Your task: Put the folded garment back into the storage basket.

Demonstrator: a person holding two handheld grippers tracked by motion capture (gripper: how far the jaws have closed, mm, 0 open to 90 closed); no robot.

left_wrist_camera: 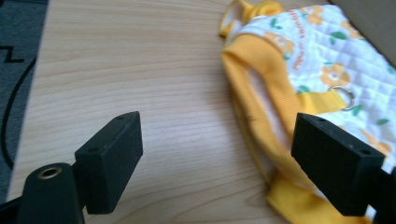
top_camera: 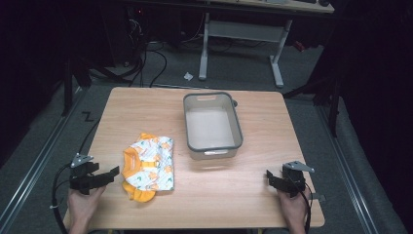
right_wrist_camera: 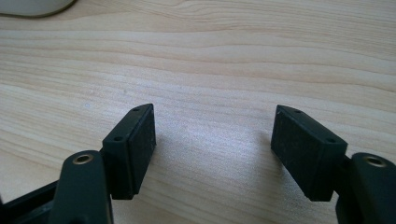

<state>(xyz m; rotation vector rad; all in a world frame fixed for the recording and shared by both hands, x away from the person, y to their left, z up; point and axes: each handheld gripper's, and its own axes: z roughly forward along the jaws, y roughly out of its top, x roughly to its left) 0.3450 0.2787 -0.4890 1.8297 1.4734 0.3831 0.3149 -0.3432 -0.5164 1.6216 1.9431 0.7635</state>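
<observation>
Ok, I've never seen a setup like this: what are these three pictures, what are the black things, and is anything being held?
There is no robot here. A person sits at a wooden table with a hand-held claw in each hand. The wide picture comes from a camera above, showing the left claw and the right claw. The other two pictures come from cameras riding on the claws, looking along their black jaws. On the table lie a small folded garment, white with orange flowers and orange trim, and an empty grey bin. Both claws stand open and hold nothing; the left claw is close beside the garment.
</observation>
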